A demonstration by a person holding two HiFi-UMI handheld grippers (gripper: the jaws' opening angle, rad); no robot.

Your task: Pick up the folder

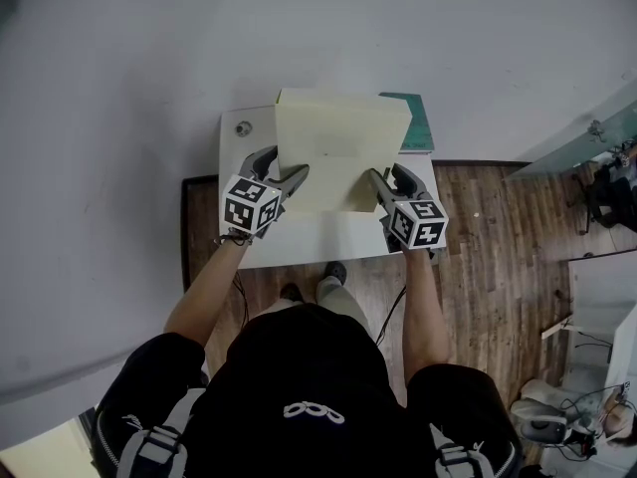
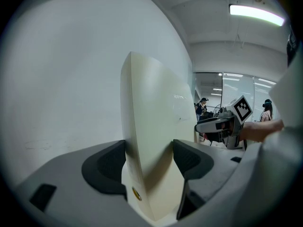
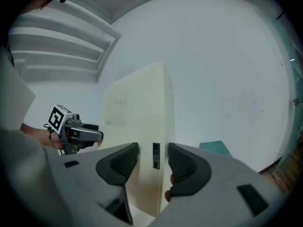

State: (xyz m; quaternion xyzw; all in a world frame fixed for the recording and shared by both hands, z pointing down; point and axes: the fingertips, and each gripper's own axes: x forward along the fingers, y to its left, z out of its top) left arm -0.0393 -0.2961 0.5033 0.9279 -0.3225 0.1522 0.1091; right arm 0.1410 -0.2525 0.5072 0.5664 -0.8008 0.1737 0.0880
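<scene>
A thick cream folder (image 1: 333,152) is held on edge over the small white table (image 1: 299,242), its broad face turned towards me. My left gripper (image 1: 289,182) is shut on its left edge; in the left gripper view the folder (image 2: 151,126) fills the gap and both pads press on it. My right gripper (image 1: 383,185) is shut on the right edge, where the folder's spine (image 3: 142,117) with a small dark clip sits between the pads. Whether the folder's bottom edge touches the table, I cannot tell.
A green sheet (image 1: 418,122) lies at the table's back right corner, partly under the folder. A small round mark (image 1: 242,127) shows at the back left. A grey wall runs behind the table, with wooden floor (image 1: 498,247) to the right. People stand far off (image 2: 203,108).
</scene>
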